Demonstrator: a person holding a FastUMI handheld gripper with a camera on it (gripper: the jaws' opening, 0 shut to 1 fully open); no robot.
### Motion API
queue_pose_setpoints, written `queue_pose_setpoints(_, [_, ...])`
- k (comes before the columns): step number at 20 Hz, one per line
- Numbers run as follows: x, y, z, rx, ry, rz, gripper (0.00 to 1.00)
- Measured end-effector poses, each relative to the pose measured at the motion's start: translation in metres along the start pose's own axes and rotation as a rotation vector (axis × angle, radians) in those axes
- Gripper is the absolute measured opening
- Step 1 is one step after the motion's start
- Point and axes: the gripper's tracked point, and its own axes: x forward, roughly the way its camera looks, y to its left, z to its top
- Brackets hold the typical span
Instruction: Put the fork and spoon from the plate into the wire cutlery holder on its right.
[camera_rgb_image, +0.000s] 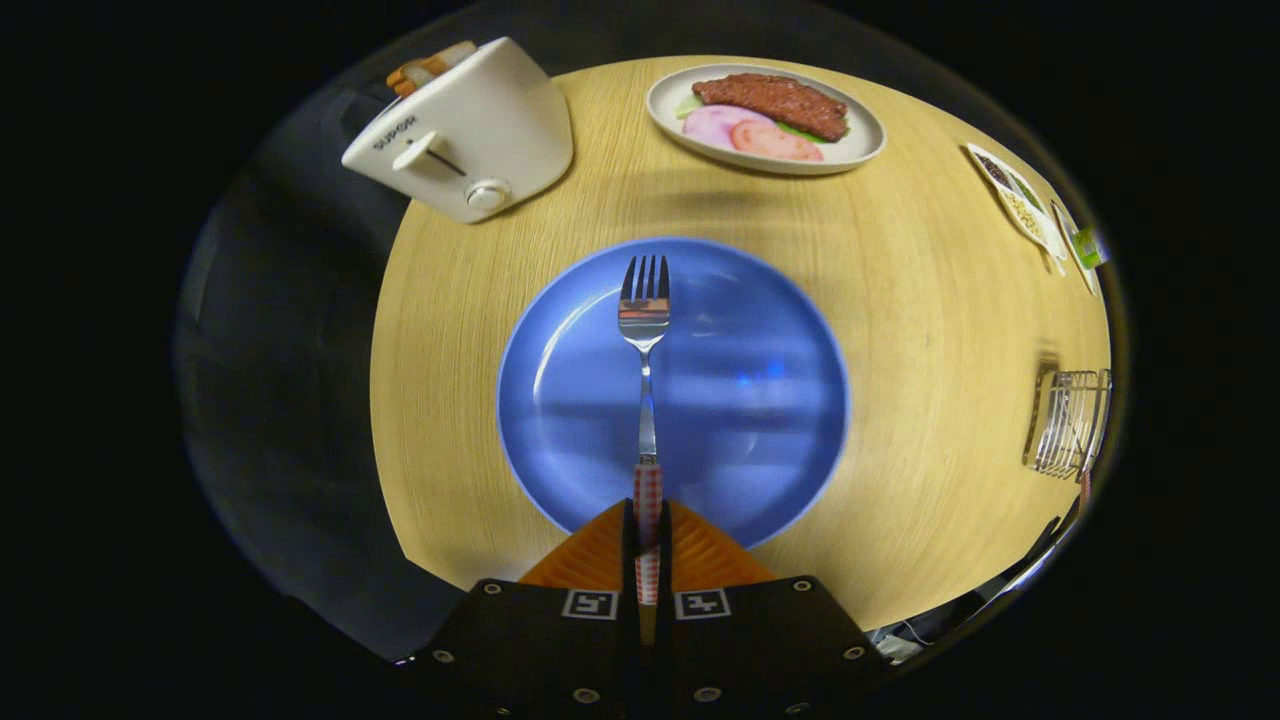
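My gripper (647, 520) is shut on the red-checked handle of a steel fork (645, 330). The fork points straight ahead from the fingertips, tines up and away, held above a round blue plate (760, 400) on the wooden table. The plate's blue surface shows bare around the fork. The wire cutlery holder (1068, 422) stands far off to the right of the plate, near the table's right edge, with a red-checked handle just below it at the rim.
A white toaster (465, 130) with bread in it sits beyond the plate to the left. A pale plate of meat and ham slices (765, 118) lies beyond, at the back. Small dishes of seasoning (1020, 195) line the far right edge.
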Motion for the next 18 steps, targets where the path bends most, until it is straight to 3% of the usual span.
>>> queue_pose_setpoints(10, [-0.119, -0.18, -0.014, 0.204, -0.095, -0.094, 0.06])
queue_pose_setpoints(14, [-0.159, -0.248, -0.026, 0.204, -0.114, -0.165, 0.06])
queue_pose_setpoints(18, [-0.172, -0.294, -0.044, 0.138, -0.06, -0.195, 0.06])
